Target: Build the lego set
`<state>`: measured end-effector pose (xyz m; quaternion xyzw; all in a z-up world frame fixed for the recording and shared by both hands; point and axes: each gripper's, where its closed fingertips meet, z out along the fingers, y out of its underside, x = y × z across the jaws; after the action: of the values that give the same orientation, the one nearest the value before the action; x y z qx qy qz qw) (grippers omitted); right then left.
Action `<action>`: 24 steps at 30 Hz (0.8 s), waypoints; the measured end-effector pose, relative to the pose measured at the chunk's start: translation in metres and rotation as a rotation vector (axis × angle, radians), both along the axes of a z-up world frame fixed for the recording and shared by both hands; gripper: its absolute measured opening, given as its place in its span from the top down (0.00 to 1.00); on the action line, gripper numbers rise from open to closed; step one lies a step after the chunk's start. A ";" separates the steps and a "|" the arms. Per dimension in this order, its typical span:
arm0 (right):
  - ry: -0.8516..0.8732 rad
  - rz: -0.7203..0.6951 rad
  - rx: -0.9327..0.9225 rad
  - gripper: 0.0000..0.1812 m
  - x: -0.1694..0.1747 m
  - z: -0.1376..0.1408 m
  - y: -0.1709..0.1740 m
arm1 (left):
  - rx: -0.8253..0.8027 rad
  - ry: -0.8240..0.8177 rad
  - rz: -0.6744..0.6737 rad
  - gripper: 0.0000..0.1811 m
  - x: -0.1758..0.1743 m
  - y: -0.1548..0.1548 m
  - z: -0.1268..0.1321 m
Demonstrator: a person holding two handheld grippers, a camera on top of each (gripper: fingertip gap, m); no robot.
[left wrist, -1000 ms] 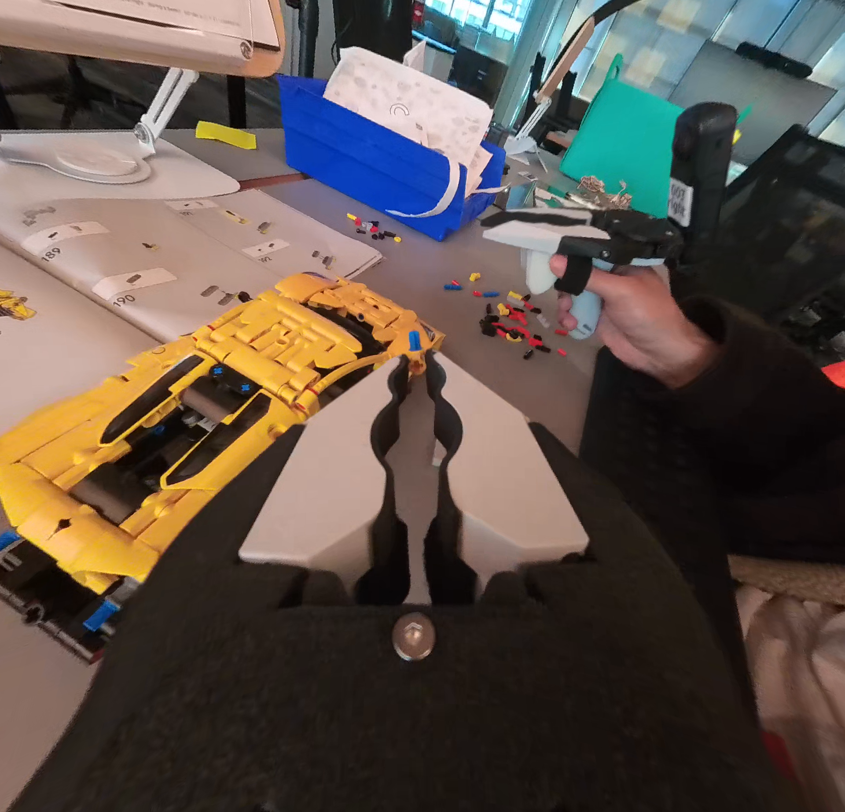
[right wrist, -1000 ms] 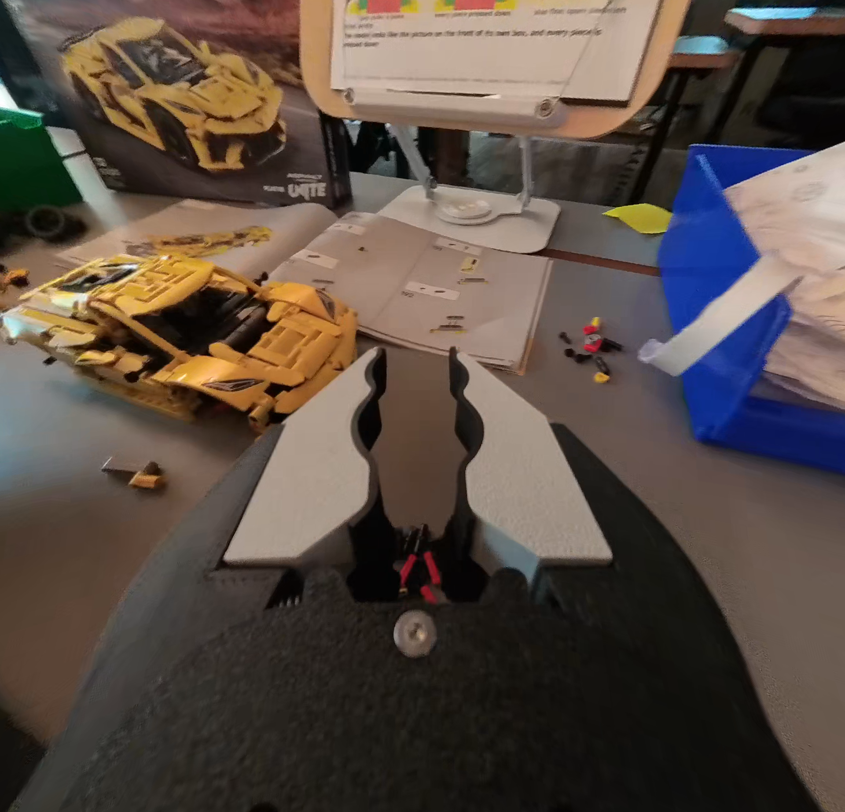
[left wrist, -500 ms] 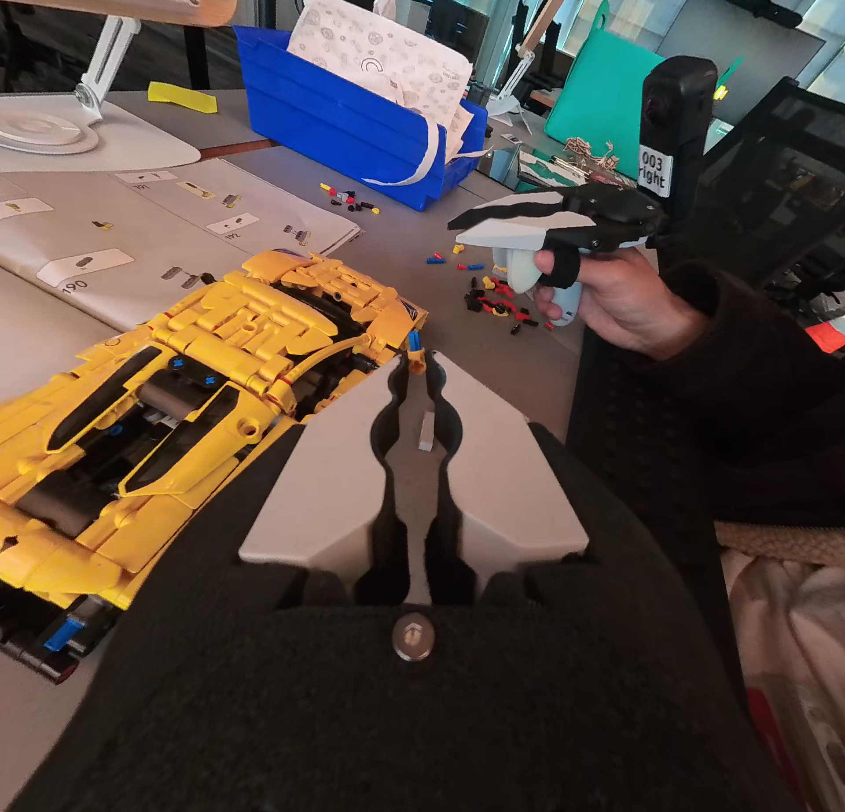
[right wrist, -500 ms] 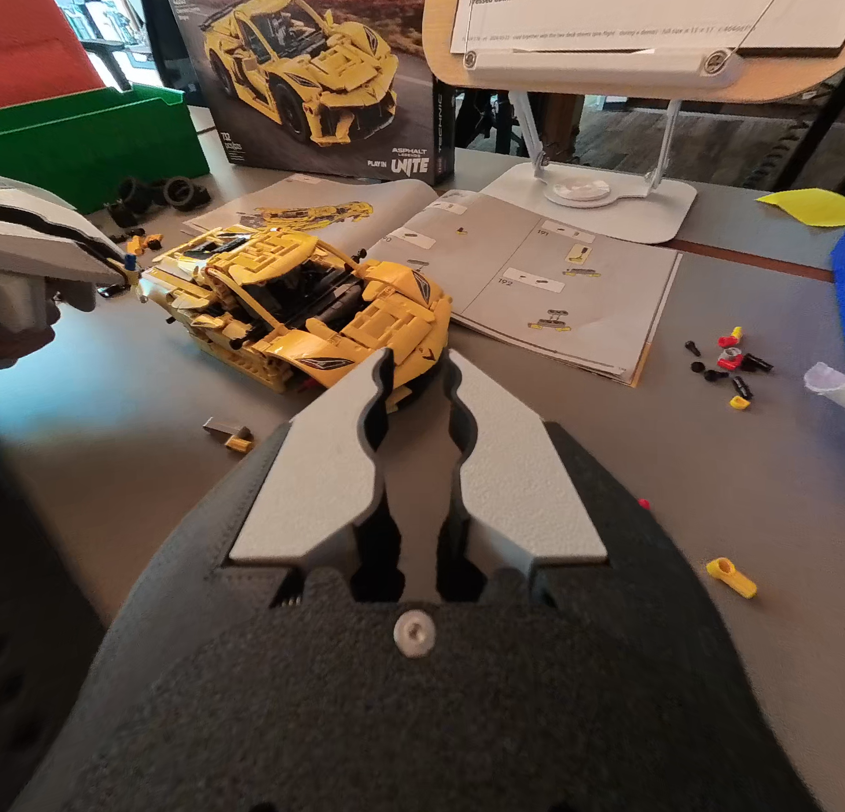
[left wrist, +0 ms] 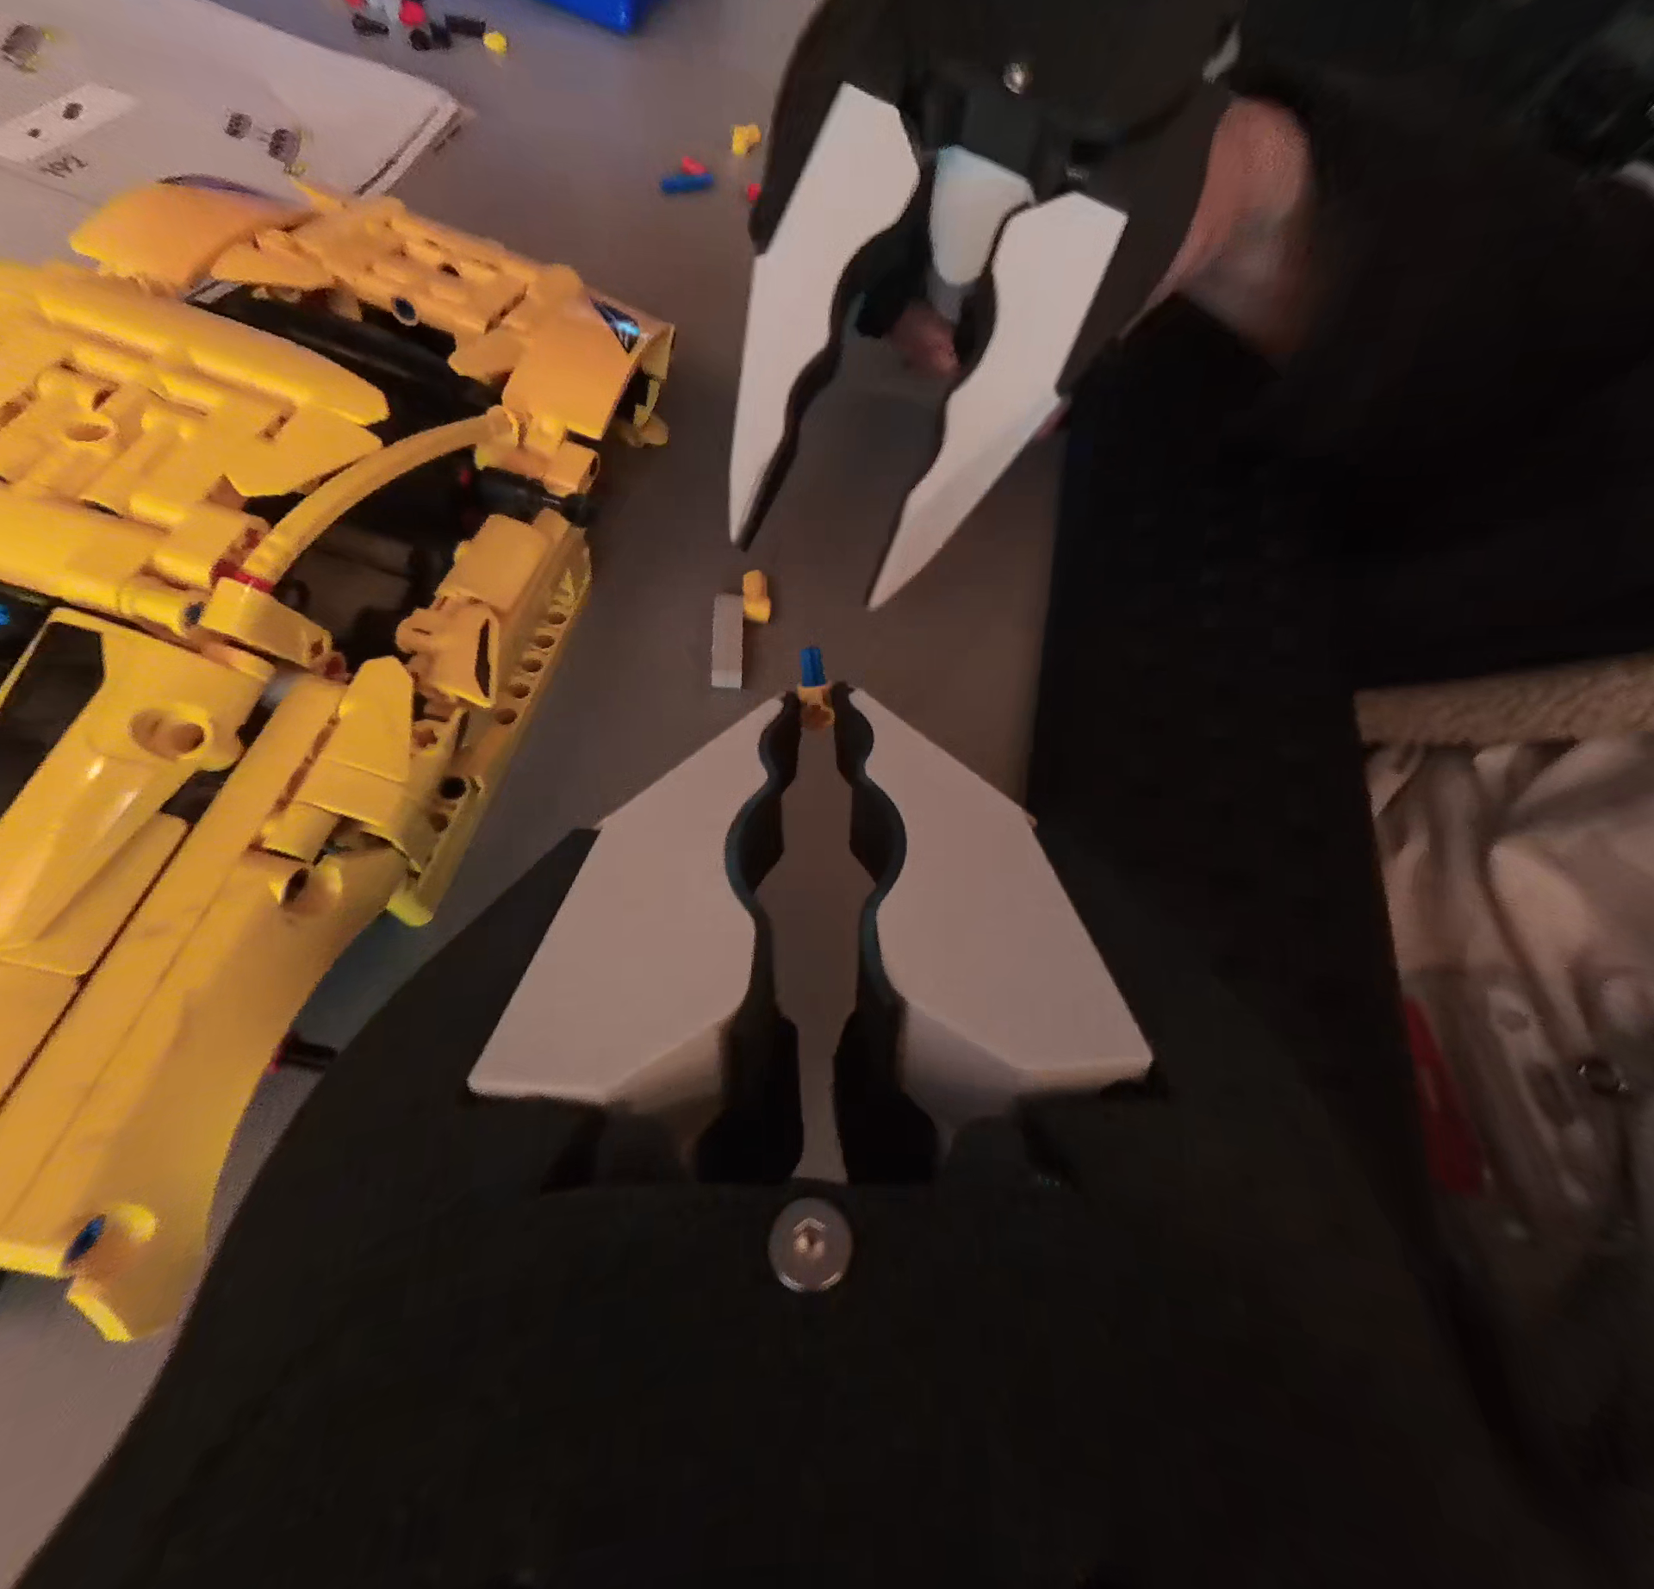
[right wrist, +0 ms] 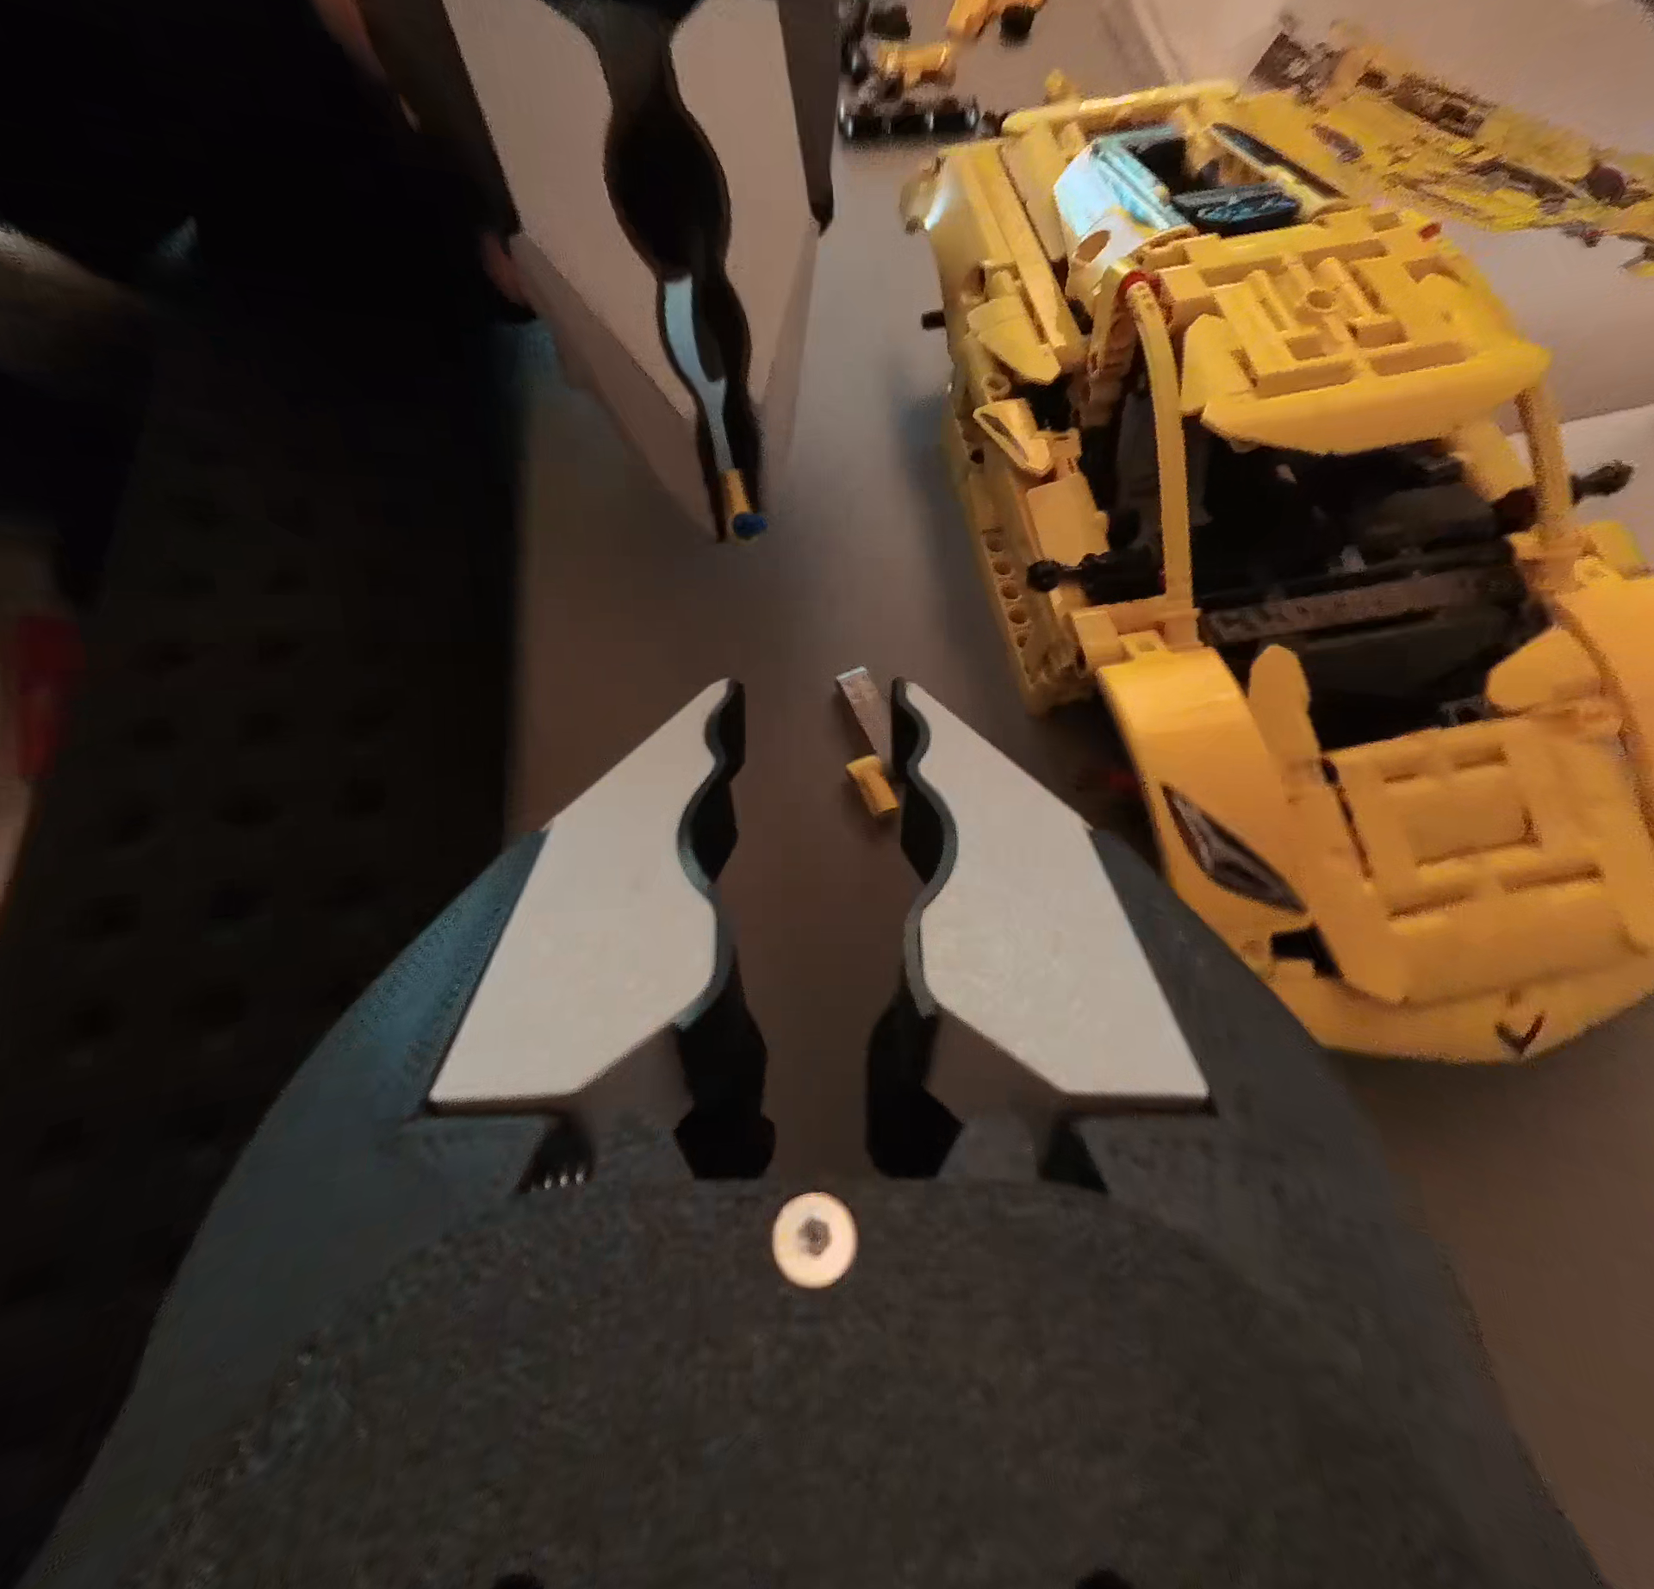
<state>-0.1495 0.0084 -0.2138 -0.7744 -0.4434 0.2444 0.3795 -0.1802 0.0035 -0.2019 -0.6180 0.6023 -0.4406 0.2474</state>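
While left gripper (left wrist: pixel 813 697) jaws pinch small yellow-blue piece (left wrist: pixel 813 695) at tips, right gripper (right wrist: pixel 819 695) jaws gape empty; grey bar (right wrist: pixel 864 706) just inside right jaw, yellow car (right wrist: pixel 1253 579) beyond.

One yellow lego car (left wrist: pixel 268 615), two grippers, one grey piece (left wrist: pixel 728 640), one instruction booklet (left wrist: pixel 179 96).
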 end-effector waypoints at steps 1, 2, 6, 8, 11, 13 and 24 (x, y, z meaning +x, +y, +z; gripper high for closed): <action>-0.029 0.022 -0.007 0.83 -0.001 -0.004 0.004 | 0.015 0.000 0.009 0.96 0.000 0.002 0.000; -0.047 0.048 -0.033 0.84 -0.003 -0.009 0.006 | 0.018 -0.003 0.013 0.96 0.000 0.002 0.000; -0.096 0.071 -0.070 0.85 -0.001 -0.023 0.009 | -0.026 -0.005 0.028 0.96 -0.001 0.005 0.000; -0.094 0.051 -0.038 0.85 0.003 -0.024 0.010 | -0.059 0.008 0.032 0.96 -0.001 0.004 -0.003; -0.134 0.047 0.030 0.84 0.008 -0.025 0.011 | -0.129 0.006 0.027 0.96 -0.001 0.000 -0.001; -0.131 0.058 0.079 0.84 0.003 -0.021 0.011 | -0.187 -0.012 0.029 0.96 0.000 -0.001 0.003; -0.202 -0.001 0.172 0.96 0.005 -0.022 0.025 | -0.499 -0.105 0.069 0.96 0.000 0.007 0.023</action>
<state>-0.1448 0.0338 -0.2359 -0.7598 -0.4984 0.1262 0.3979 -0.1803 0.0100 -0.1785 -0.6562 0.4398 -0.5986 0.1330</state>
